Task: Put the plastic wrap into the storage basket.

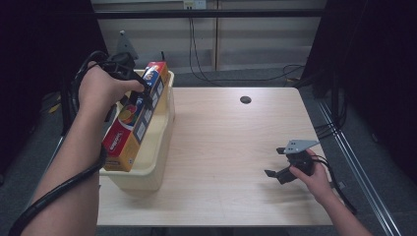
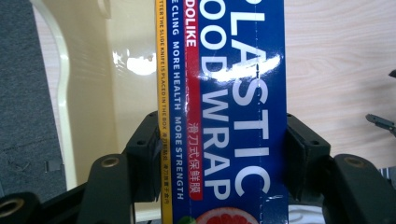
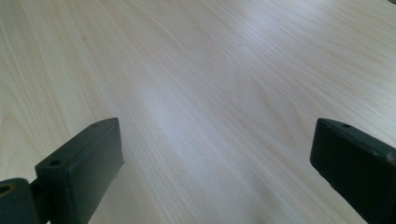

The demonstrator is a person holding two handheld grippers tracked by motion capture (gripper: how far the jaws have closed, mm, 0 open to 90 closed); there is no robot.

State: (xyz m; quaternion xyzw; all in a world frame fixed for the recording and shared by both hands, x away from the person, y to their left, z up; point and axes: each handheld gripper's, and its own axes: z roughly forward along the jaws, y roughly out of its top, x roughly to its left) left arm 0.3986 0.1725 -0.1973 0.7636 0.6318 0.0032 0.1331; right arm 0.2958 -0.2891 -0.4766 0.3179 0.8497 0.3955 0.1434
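1. High view: the left tongs grip a plastic wrap box tilted over a cream bin at the tabletop's left edge; the right tongs hover near the right side.
2. Left gripper view: jaws clamped on both sides of the box.
3. Right gripper view: jaws wide apart above bare wood.

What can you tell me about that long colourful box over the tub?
The box is a long, narrow carton of plastic food wrap, glossy card by its look, mostly blue with a yellow edge, a red band and fruit pictures. White letters read "PLASTIC FOOD WRAP". It is tilted, its far end higher, over the cream tub at the table's left edge. The left claw is shut across its width, a jaw on each long side.
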